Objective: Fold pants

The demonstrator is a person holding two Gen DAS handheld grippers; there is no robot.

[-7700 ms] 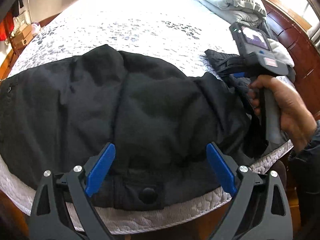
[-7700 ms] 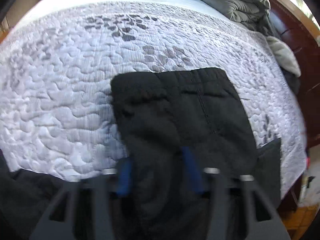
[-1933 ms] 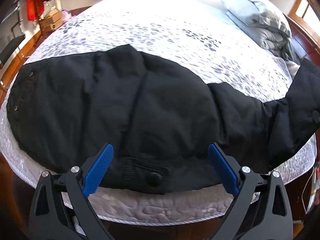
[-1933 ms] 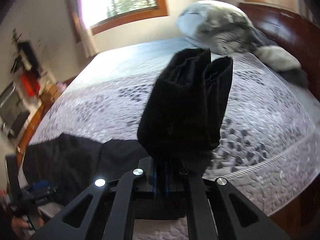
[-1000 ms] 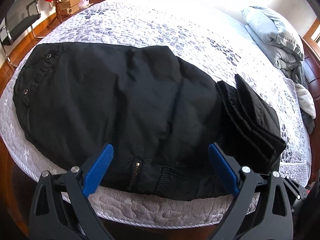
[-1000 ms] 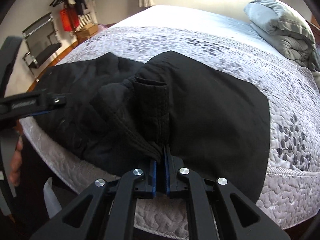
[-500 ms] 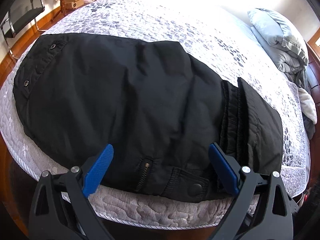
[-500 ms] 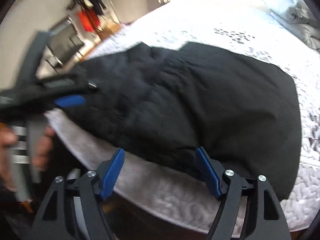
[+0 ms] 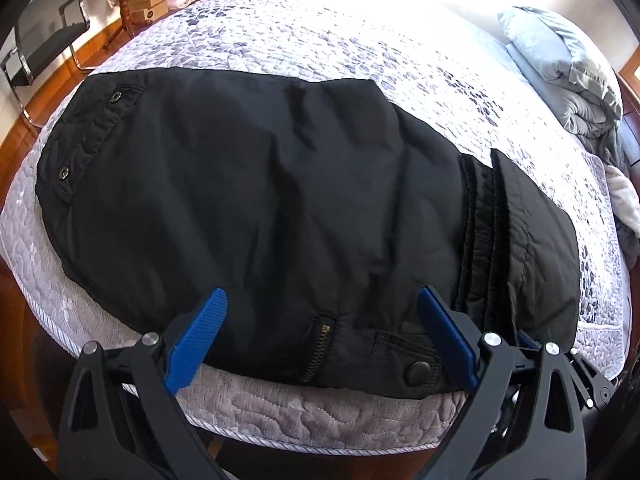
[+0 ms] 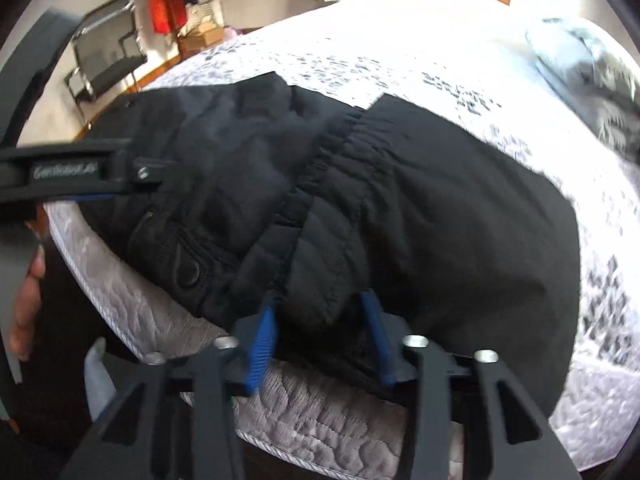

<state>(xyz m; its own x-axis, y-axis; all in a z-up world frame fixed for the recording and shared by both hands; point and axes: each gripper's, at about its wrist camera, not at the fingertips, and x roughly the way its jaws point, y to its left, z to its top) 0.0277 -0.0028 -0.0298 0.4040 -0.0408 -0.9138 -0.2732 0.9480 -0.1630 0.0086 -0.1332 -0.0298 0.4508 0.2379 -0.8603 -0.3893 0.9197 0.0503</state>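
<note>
One pair of black pants (image 9: pixel 280 200) lies folded over on the near edge of the bed (image 9: pixel 320 420), its leg cuffs stacked on top toward the right, a snap button and zipper showing at the front edge. The right gripper (image 10: pixel 320 332) has just been closing, and a bunched fold of the pants sits between its blue pads, which look pressed on the cloth. The left gripper (image 9: pixel 320 320) hangs above the pants, jaws wide apart and empty. Grey pillows (image 9: pixel 568 68) lie at the far corner.
</note>
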